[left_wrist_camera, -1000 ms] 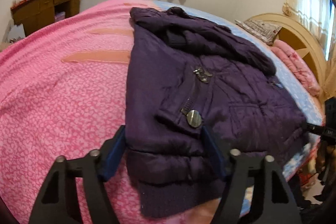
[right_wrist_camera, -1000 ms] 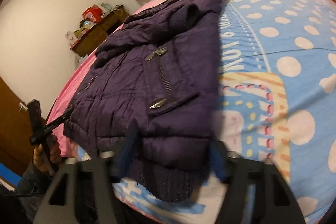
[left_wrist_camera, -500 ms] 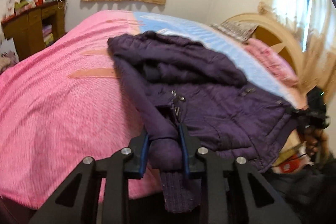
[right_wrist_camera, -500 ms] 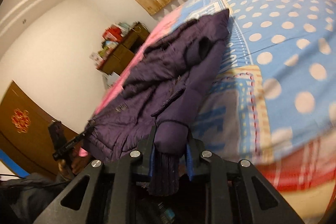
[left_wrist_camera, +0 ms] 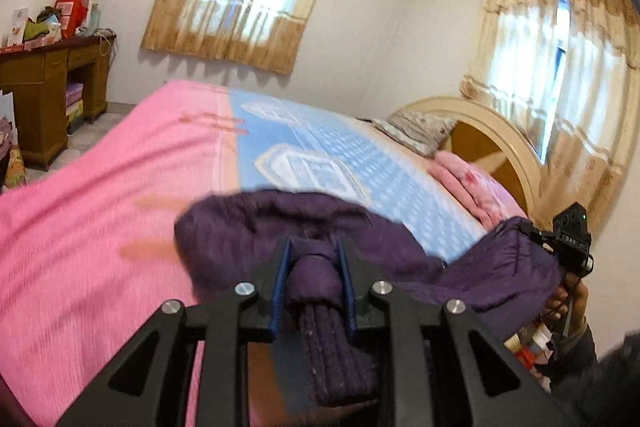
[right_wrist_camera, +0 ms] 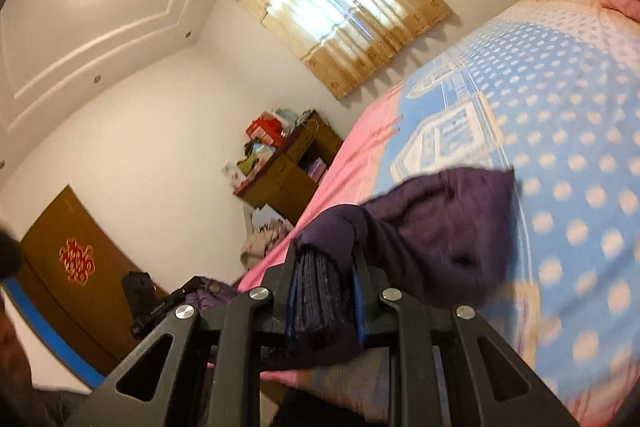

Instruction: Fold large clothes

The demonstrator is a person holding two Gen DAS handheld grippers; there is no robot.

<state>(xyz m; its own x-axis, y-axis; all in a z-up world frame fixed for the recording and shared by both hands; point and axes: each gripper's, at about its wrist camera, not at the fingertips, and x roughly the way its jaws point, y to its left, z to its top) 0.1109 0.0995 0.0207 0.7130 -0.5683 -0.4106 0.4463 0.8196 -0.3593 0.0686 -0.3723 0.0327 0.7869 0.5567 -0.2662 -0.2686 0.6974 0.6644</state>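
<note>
Gripping: we have the left gripper [left_wrist_camera: 312, 277] clamped on the ribbed knit hem [left_wrist_camera: 336, 359] of the purple padded jacket [left_wrist_camera: 256, 227], jaws nearly together with bunched fabric between them.
Right gripper [right_wrist_camera: 326, 291]: likewise pinched tight on the other hem corner, knit edge stacked between its blue pads [right_wrist_camera: 291, 301].
Why: we judge both corners are held so the bottom edge can travel over the body as one fold.
Jacket: raised at our end, its far part lying on the pink and blue bedspread [left_wrist_camera: 100, 211].
Beyond: headboard [left_wrist_camera: 492, 143], wooden desk [left_wrist_camera: 44, 87].
</note>
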